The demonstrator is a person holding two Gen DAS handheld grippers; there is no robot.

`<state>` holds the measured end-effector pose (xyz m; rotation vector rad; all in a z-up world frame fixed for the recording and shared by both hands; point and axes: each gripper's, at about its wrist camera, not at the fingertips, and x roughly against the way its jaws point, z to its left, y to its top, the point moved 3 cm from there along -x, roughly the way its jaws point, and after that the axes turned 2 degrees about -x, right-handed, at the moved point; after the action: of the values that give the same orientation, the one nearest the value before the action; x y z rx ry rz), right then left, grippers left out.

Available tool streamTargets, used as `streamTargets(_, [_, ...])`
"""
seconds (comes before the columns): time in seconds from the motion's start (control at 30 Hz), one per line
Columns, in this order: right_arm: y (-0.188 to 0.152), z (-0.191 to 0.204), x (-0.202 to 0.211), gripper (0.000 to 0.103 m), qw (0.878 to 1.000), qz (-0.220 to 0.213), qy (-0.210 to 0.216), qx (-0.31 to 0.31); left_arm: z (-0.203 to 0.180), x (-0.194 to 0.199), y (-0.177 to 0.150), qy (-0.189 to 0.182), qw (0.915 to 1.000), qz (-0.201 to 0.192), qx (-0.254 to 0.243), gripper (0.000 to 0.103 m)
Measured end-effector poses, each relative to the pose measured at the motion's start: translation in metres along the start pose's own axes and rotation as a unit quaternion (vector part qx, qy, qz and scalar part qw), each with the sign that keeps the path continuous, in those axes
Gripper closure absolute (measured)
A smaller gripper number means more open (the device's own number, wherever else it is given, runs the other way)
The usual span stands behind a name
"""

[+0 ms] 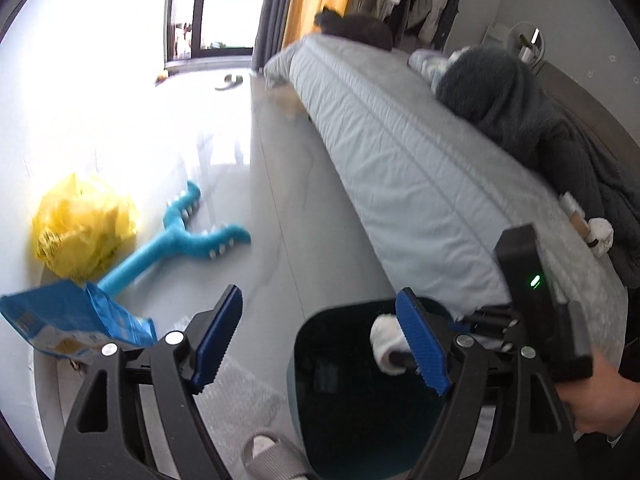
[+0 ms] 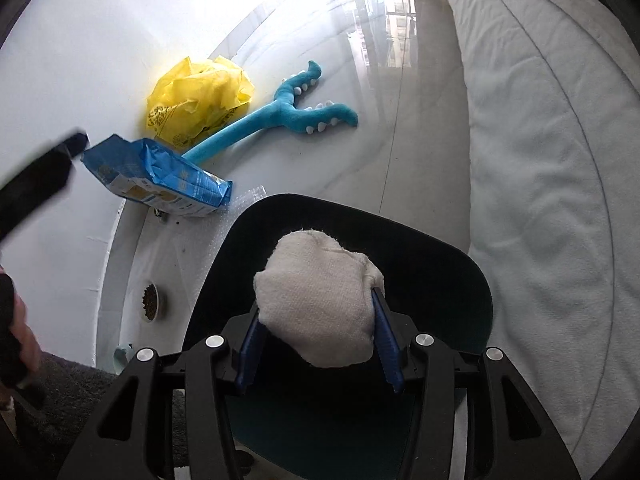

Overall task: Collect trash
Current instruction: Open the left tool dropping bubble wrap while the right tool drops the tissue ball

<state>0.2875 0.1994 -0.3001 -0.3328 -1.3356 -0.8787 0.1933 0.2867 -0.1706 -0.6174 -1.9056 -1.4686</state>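
Your right gripper [image 2: 320, 344] clamped on a white crumpled wad [image 2: 318, 300], held over the dark bin [image 2: 440, 264] beside the bed [image 2: 552, 160], your left gripper [image 1: 320, 344] spread wide and empty, yellow bag [image 2: 196, 100], blue packet [image 2: 160, 176], blue plush toy [image 2: 280, 116] on the floor.

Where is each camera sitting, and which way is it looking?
Left wrist: on the open left gripper, looking along the floor beside the bed; the person's right hand and the other gripper show.
Right wrist: on the right gripper, looking down into the dark bin; its fingers pinch a white wad.
Both see the bin, wad, yellow bag, blue packet and blue plush toy.
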Motion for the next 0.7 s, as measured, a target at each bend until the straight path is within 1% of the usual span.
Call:
streamTargets(0.1, [-0.003,0.003,-0.004,0.052,1.000,0.009,0.002,0.004,-0.004,0.011,0.010,0.002,0.9996,-0.029,-0.005,0.022])
streamTargets(0.2, [-0.005,0.004,-0.006,0.050,1.000,0.016,0.000,0.006,-0.015,0.026,0.023,0.012,0.9977,-0.064,-0.021,0.022])
streamTargets(0.23, [-0.006,0.005,-0.006,0.047,1.000,0.018,0.000,0.007,-0.020,0.033,0.030,0.012,0.9962,-0.082,-0.027,0.022])
streamTargets(0.3, [-0.010,0.004,-0.007,0.044,1.000,0.023,-0.004,0.008,-0.027,0.043,0.038,0.011,0.9941,-0.103,-0.030,0.021])
streamTargets(0.37, [-0.012,0.002,-0.006,0.037,1.000,0.024,-0.007,0.007,-0.033,0.052,0.046,0.008,0.9918,-0.124,-0.029,0.019])
streamTargets(0.53, [-0.015,0.000,0.003,0.031,1.000,0.019,-0.003,0.007,-0.042,0.062,0.060,0.003,0.9891,-0.146,-0.015,0.018])
streamTargets(0.7, [-0.014,-0.001,0.027,0.028,1.000,-0.004,0.011,0.013,-0.051,0.063,0.068,0.007,0.9876,-0.157,-0.011,0.017])
